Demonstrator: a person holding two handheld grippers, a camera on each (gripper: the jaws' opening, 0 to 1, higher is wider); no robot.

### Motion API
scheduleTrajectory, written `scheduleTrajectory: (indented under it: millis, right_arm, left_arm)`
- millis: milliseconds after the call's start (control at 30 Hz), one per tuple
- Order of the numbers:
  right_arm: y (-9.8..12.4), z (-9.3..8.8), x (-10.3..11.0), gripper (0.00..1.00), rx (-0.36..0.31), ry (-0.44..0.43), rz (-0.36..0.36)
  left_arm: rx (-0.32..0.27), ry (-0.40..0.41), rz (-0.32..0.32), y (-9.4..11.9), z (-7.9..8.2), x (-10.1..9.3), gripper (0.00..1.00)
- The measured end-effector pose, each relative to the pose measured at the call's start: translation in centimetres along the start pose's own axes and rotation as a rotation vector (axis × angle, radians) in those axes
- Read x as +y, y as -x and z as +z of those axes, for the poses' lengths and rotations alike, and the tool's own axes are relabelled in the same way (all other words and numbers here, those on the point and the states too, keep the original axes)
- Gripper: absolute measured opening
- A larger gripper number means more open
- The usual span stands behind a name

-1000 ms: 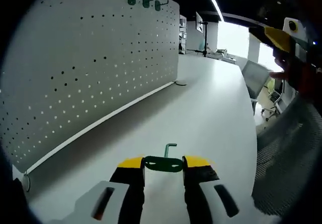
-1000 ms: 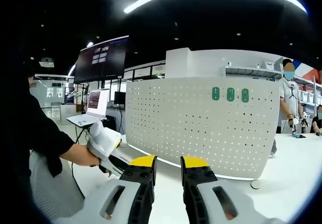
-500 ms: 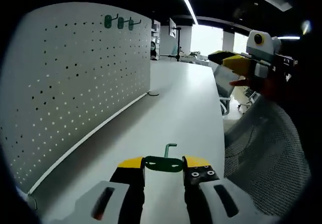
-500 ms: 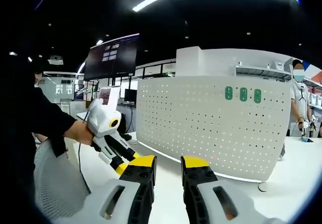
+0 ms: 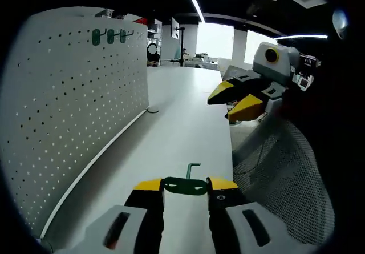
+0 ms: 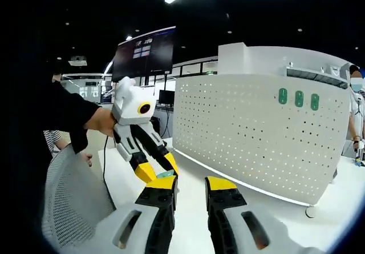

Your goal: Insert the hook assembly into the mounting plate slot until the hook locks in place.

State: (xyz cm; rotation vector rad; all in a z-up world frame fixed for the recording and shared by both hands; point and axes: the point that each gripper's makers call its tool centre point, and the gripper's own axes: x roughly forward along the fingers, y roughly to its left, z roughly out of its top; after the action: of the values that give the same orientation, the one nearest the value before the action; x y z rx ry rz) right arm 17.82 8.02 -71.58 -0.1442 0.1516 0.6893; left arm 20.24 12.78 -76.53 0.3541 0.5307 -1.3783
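Green hook (image 5: 185, 184) sits clamped in your left hand-held gripper (image 5: 185, 186) above the desk (image 5: 177, 134); your right hand-held gripper (image 6: 190, 186) hangs parted, empty, facing the pegboard (image 6: 251, 134).

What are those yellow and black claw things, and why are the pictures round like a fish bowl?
A person holds one grabbing tool in each hand, and a small camera rides on each tool, looking out along its fingers. The lens sees very wide, so each picture comes out round.

In the left gripper view, the left gripper has its yellow-tipped fingers pinched on a small green hook. Further off in that view floats the right gripper, open and holding nothing.

In the right gripper view, you look along the right gripper's own fingers, with a gap between them.

The big white board full of little holes is a pegboard, standing on a white table. Three green hooks already hang near its top.
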Motion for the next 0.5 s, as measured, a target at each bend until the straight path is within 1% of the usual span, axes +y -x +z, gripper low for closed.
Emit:
scheduleTrajectory:
  millis: [33,167,333,500]
  right_arm:
    - [-0.2,-0.2,0.4,0.17,0.013,0.003,0.020]
    - [-0.6,-0.9,1.3,0.17,0.047,0.029,0.057]
    - [-0.8,-2.1,2.3,0.15,0.104,0.033,0.104]
    - [-1.0,-3.1,3.2,0.13,0.152,0.053,0.144]
  left_arm:
    - [0.004,-0.011,-0.014,0.0,0.2,-0.4,0.29]
    - [0.017,-0.048,-0.053,-0.2,0.8,-1.8,0.29]
    - [0.036,-0.108,-0.093,-0.5,1.6,-3.3,0.29]
    - [0.068,-0.167,-0.120,-0.8,1.8,-4.3,0.29]
